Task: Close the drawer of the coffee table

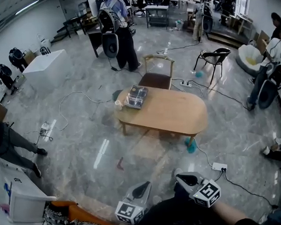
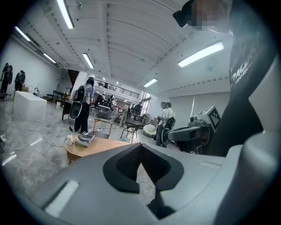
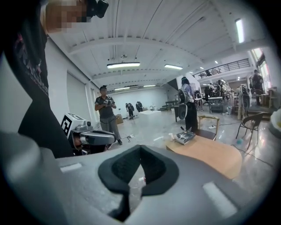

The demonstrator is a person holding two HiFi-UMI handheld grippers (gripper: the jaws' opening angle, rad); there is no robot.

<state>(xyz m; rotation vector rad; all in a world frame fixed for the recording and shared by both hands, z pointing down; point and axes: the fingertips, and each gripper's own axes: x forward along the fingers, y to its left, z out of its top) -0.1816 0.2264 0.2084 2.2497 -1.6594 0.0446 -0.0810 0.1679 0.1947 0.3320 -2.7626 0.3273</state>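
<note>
Bench (image 1: 171, 113) well apart from both hands
Left gripper (image 1: 143, 186) and right gripper (image 1: 182, 178): jaws pressed together, empty; books (image 1: 136, 96) and cup (image 1: 118, 105) on bench, chair (image 1: 156, 78) behind.

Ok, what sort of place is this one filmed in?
Likely a big open lab or studio hall: a power strip lying on the polished floor, a coffee table, a high strip-lit ceiling.

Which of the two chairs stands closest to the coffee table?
The wooden-framed chair with the brown seat, right at the far edge of the coffee table, by the stack of books; the black chair stands apart, further back on the right.
</note>
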